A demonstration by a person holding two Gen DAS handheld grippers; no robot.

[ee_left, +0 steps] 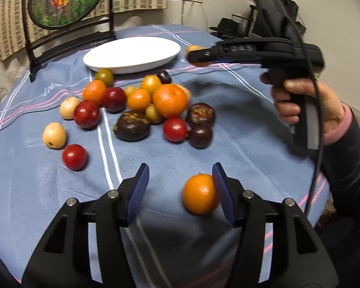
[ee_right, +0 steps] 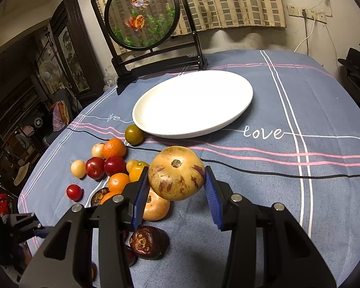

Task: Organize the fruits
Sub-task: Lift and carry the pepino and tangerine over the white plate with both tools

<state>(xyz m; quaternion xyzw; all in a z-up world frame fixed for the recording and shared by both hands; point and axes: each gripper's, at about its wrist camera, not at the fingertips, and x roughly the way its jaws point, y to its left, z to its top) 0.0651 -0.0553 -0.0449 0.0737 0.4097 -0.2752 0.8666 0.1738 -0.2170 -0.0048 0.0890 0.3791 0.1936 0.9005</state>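
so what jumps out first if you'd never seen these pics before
The tan, purple-streaked fruit held between the pads of the right gripper, lifted above the blue tablecloth, grabs the eye first. Behind it lies an empty white plate, with a bright heap of oranges, red and dark fruits in front of it. Nearer, a lone orange rests against one pad of the open left gripper.

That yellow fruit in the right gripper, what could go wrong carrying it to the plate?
The yellow fruit is round and held only at its sides by the right gripper, so it might slip and drop onto the fruit pile below. Released on the shallow white plate, it could roll off.
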